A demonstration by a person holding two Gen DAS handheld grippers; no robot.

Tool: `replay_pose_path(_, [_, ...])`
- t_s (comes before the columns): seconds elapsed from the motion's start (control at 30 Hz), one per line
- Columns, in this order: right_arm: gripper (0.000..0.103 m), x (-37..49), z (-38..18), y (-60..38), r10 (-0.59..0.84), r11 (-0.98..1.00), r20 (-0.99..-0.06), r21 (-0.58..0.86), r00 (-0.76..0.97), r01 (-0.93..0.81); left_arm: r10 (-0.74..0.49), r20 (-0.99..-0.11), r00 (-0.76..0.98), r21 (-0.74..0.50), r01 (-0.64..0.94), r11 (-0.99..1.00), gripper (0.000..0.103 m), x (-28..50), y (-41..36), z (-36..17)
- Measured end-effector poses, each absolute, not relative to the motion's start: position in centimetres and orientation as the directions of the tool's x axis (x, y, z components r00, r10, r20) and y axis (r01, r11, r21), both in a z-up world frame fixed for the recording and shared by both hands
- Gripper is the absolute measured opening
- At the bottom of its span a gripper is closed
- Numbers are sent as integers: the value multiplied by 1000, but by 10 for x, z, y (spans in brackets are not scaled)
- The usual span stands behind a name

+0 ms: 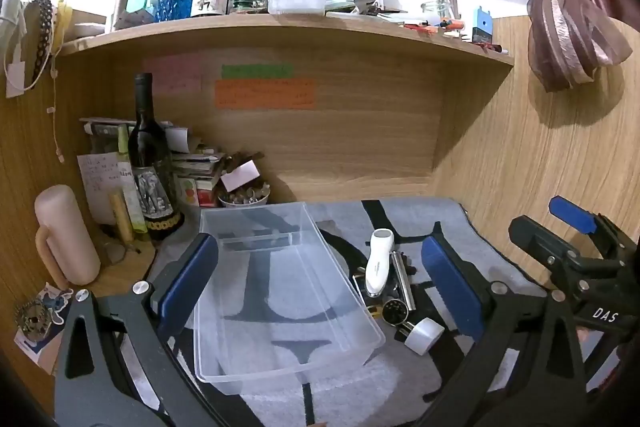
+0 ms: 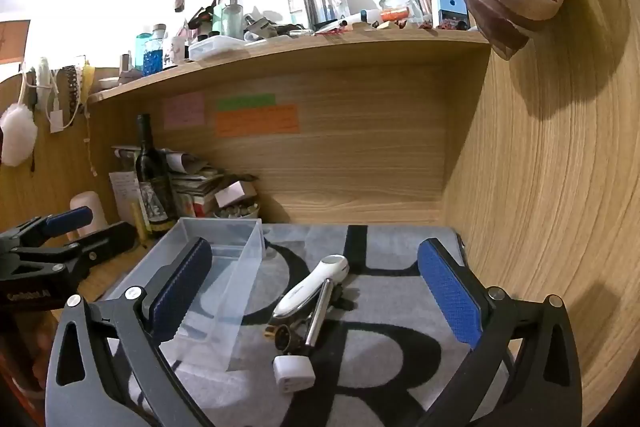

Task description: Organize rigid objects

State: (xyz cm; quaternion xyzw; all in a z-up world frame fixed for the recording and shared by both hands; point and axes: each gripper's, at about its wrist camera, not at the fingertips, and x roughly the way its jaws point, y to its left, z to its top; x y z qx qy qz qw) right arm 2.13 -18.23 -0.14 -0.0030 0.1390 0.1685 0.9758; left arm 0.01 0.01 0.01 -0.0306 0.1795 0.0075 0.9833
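Nothing has gone into the clear plastic bin [image 1: 280, 287] yet; it lies empty on the grey patterned mat [image 1: 436, 223] that covers the counter, so this looks like the very start of the sorting. The left gripper [image 1: 316, 283] has its jaws spread wide and holding nothing, with the bin lying between them in the left wrist view. The right gripper [image 2: 316, 291] is likewise wide open and empty, hovering over the small pile of hard items.

That pile sits just beside the bin, at about 3 o'clock from it in the left view. It holds a white handheld device [image 2: 310, 289] lying slantwise, a slim metal tube [image 2: 318, 315] touching its side, a small round dark and gold piece [image 2: 282, 335] at their near end, and a white cube-shaped charger [image 2: 294, 369] nearest the camera, at 6 o'clock from the rest. A dark bottle [image 1: 150, 163] and stacked papers stand at 10 o'clock, well apart from the work.

The step in hand seems to be choosing a first item. The charger looks easiest: it lies a little free of the others, with flat sides. The next move calls for lowering the right jaws around it, closing squarely, and carrying it toward 9 o'clock into the bin without nudging the tube, which would likely roll.
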Motion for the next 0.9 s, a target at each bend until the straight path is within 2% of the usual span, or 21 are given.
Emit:
replay_pose_path(0.03, [103,21,-1,-182,328,943,-272,41,905,-330,5,-333,943,-54,-25,998,103,-1,0,0])
replay_pose_path(0.2, [103,20,-2,-183,328,943,-270,44,905,-329,-60,-347,936,-98,27,995,103,1,5,4])
replay_pose_path(0.9, [103,21,-1,-180,328,943,-284,36,901,-331,-29,-335,942,-59,10,998,103,0,-4,4])
